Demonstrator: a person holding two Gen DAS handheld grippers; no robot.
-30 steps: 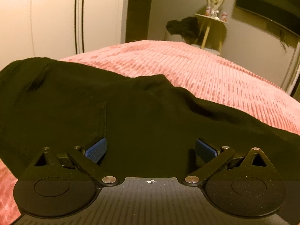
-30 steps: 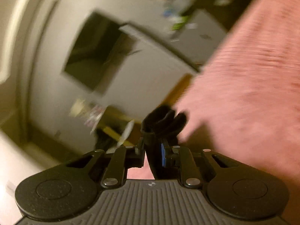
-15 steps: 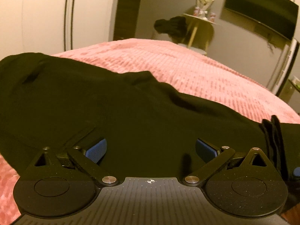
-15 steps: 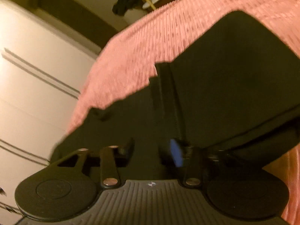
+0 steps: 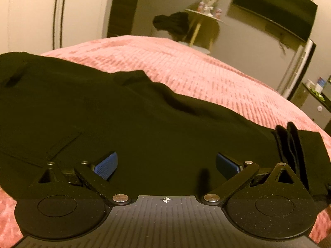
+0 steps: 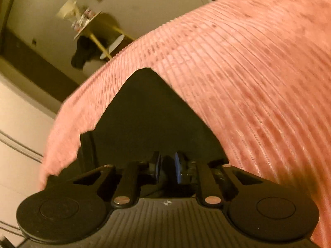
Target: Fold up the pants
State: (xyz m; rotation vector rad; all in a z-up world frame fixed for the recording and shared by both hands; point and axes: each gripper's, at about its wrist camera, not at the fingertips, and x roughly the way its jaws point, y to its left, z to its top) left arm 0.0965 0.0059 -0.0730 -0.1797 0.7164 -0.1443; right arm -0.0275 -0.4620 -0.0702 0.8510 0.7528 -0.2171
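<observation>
- The pink bedspread [image 5: 206, 76], ribbed in texture, covers the bed and fills most of both views; it carries the only thing laid out on it, the black pants [image 5: 124, 119].
- The pants lie spread across the near side of the bed in the left wrist view, with a pocket seam showing at the left and a bunched, folded edge standing up at the far right.
- A small round side table [image 5: 203, 19] stands beyond the bed with a dark garment [image 5: 171, 23] draped on it; a dark screen [image 5: 273, 17] hangs on the wall.
- The left gripper [image 5: 165, 165] hovers low over the pants, level, its blue pads spread wide with nothing between them.
- The right gripper [image 6: 167, 167] is tilted, its pads drawn narrow and pinching a fold of the pants [image 6: 149, 113].
</observation>
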